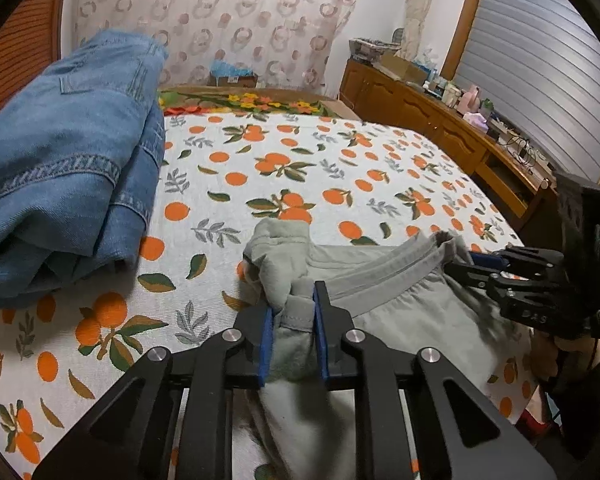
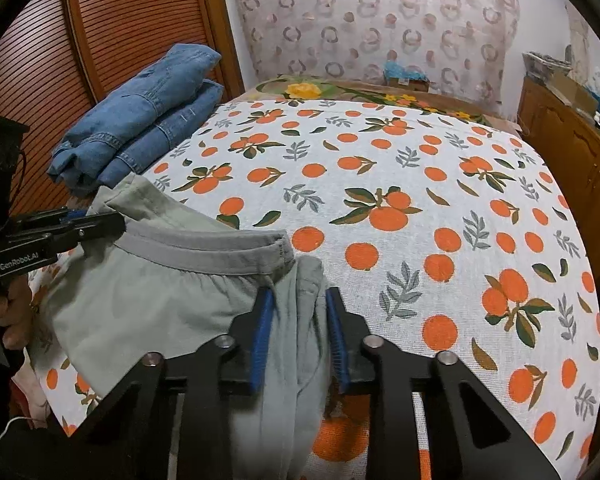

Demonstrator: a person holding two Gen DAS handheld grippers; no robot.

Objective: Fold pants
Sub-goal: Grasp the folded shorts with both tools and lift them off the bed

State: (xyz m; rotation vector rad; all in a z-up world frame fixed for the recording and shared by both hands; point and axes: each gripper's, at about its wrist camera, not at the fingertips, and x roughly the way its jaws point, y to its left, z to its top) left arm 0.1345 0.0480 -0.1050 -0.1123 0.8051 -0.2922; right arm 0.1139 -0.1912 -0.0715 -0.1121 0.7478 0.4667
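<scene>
Grey-green pants with a grey waistband lie at the near edge of a bed with an orange-print sheet. My left gripper is shut on a bunched fold of the pants at the left end of the waist; its blue pads press the cloth from both sides. In the right wrist view the left gripper shows at the left, pinching that end. My right gripper is shut on the right end of the waist, also seen from the left wrist.
Folded blue jeans are stacked on the bed's far left. A wooden cabinet with clutter on top runs along the right. A slatted wooden door stands at the left and a patterned curtain behind the bed.
</scene>
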